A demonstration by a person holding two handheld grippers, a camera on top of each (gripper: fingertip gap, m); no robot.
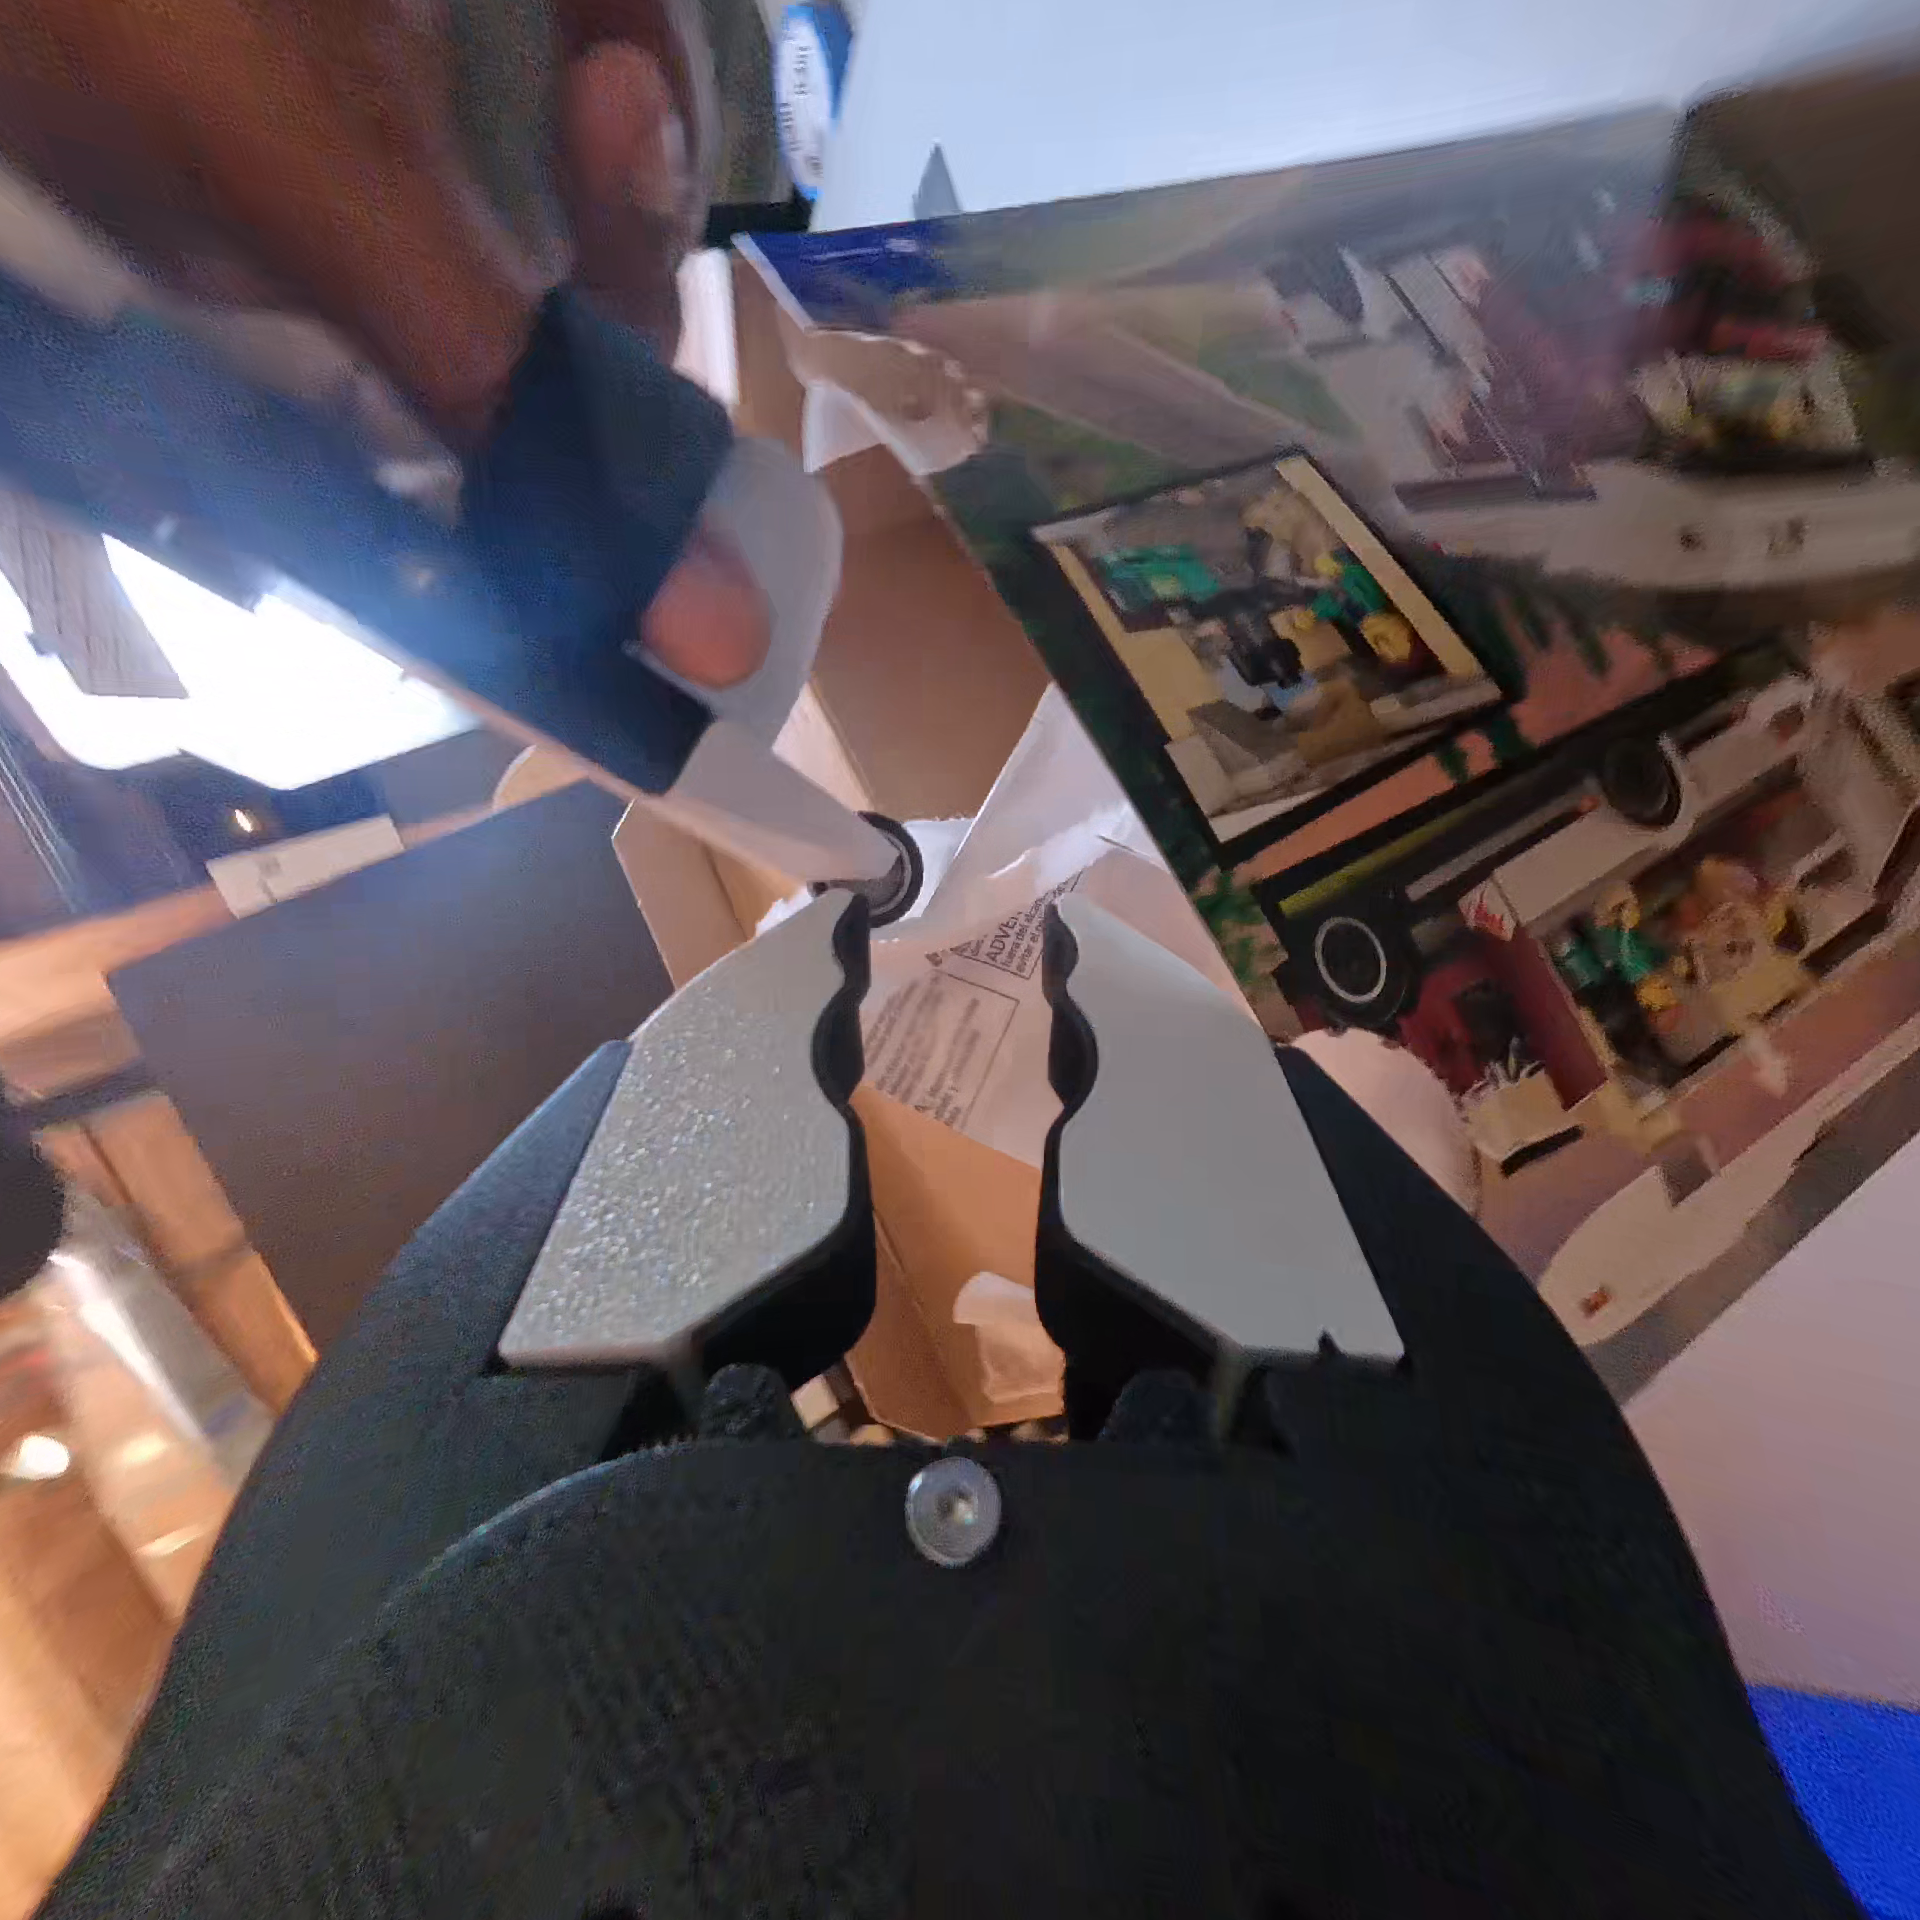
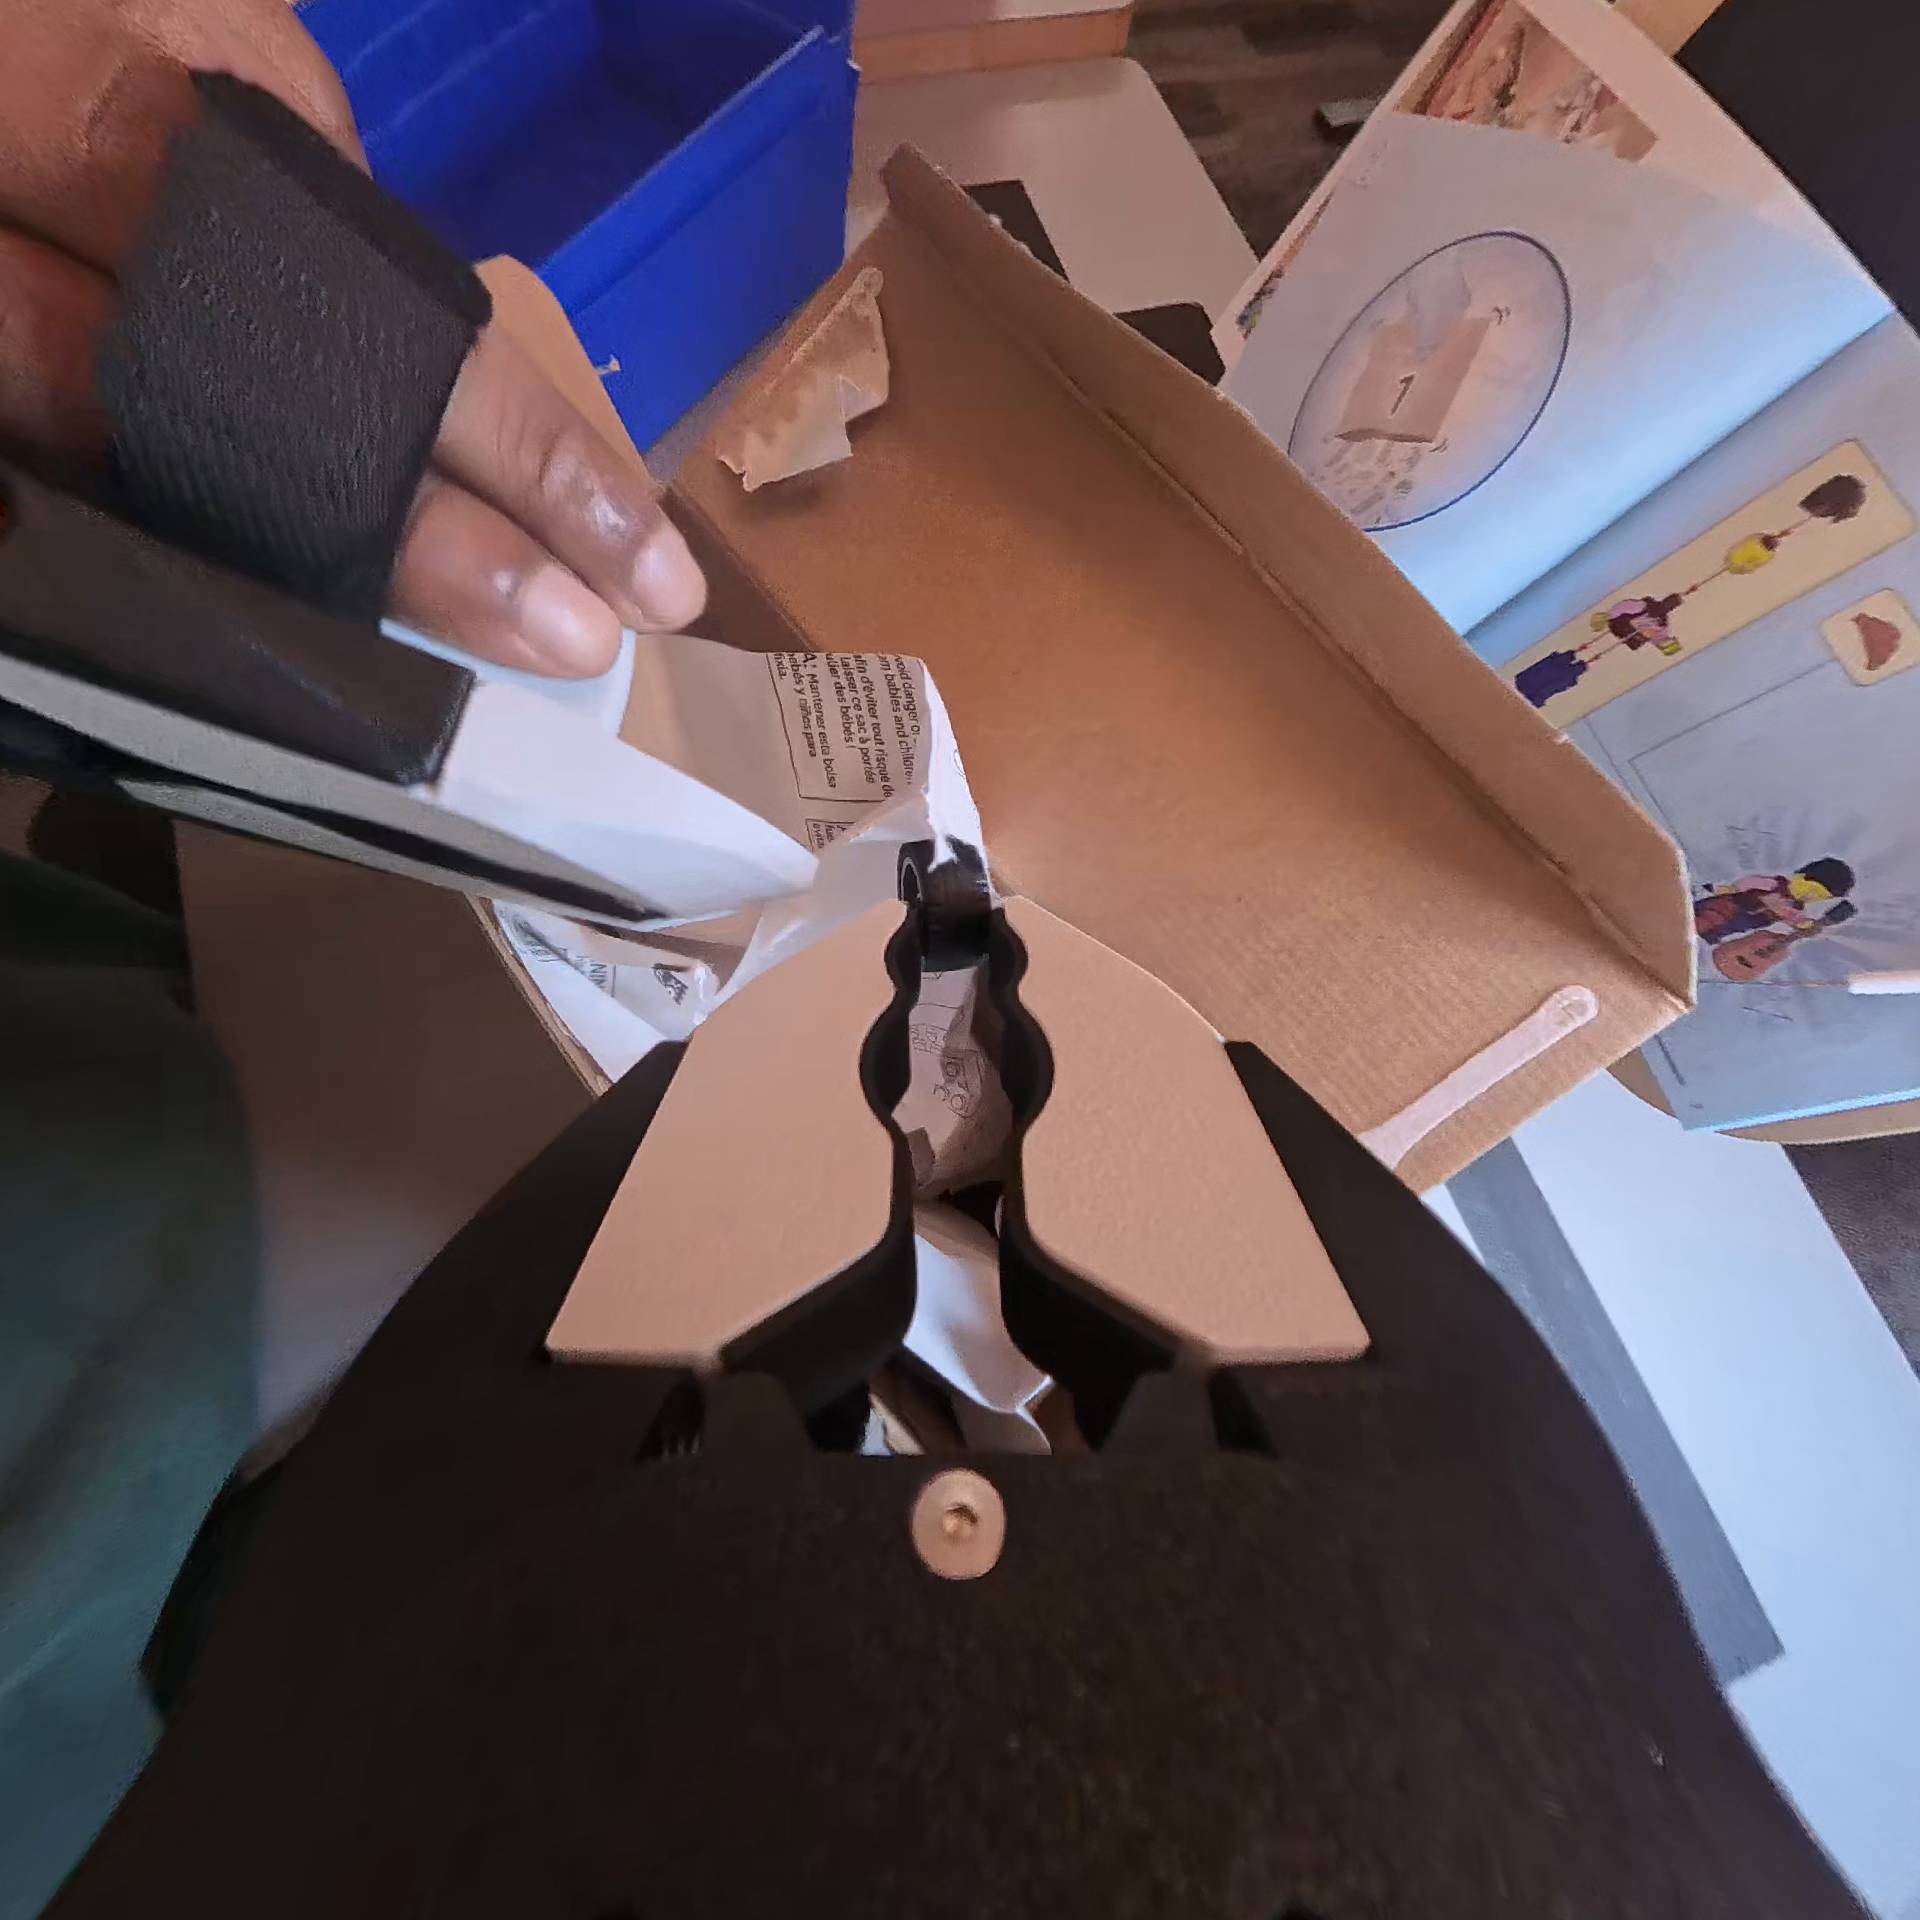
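Note:
My right gripper (image 2: 951,920) is shut on a small black toy wheel (image 2: 940,894), pinched at the very fingertips just above a torn white paper bag (image 2: 831,738) with printed text. The bag lies in an open brown cardboard box (image 2: 1195,675). In the left wrist view the right gripper (image 1: 868,847) comes in from the upper left with the wheel (image 1: 894,871) at its tip. My left gripper (image 1: 951,920) is open. The bag's paper (image 1: 935,1039) shows between and behind its pads, which do not press on it. Its fingers reach the bag from the left in the right wrist view (image 2: 769,868).
The box's printed outer side (image 1: 1351,623), with pictures of a toy set, rises at the right. A blue bin (image 2: 644,156) stands behind the box. An open instruction booklet (image 2: 1558,364) lies to the right on a white table (image 2: 1818,1351). A hand (image 2: 540,561) holds the left gripper. My left and right fingertips are right by each other.

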